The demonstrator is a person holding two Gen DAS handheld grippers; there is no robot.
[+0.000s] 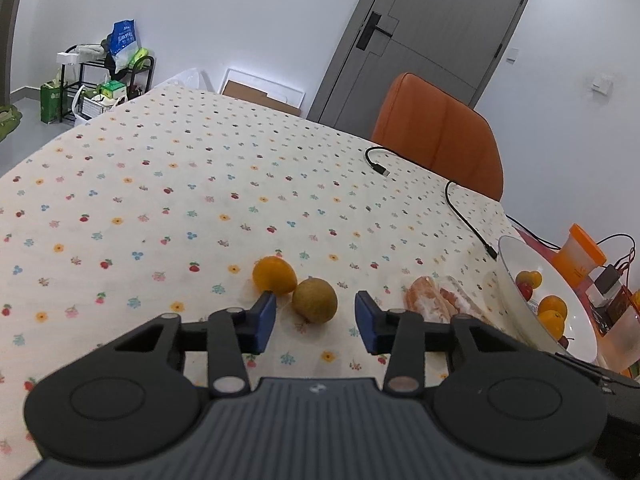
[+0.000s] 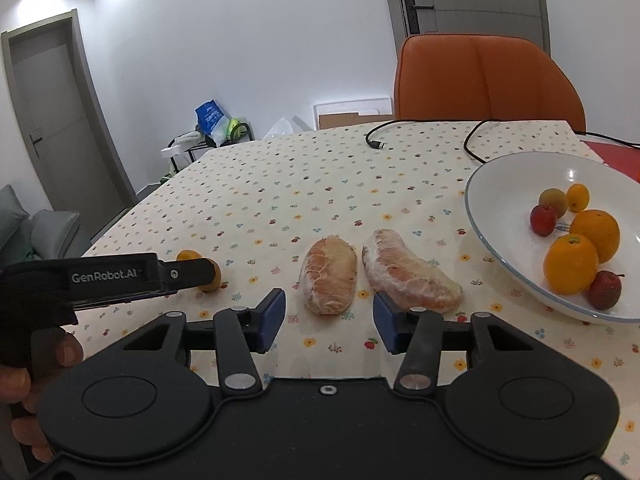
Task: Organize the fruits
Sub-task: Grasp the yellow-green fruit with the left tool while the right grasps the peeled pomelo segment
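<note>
My left gripper (image 1: 316, 322) is open, its blue pads either side of a brownish-green round fruit (image 1: 315, 300) on the tablecloth. A small orange fruit (image 1: 274, 275) lies just beyond the left pad. My right gripper (image 2: 329, 320) is open and empty, just short of two peeled pomelo segments (image 2: 328, 276) (image 2: 410, 272). A white bowl (image 2: 500, 184) at the right holds two oranges (image 2: 572, 264), small red fruits and other small fruits. The left gripper also shows in the right wrist view (image 2: 192, 276), partly hiding the two fruits there.
A black USB cable (image 1: 456, 204) runs across the far right of the table. An orange chair (image 2: 484, 80) stands behind the table. An orange-lidded container (image 1: 580, 256) and electronics sit beyond the bowl. A rack with bags stands by the far wall.
</note>
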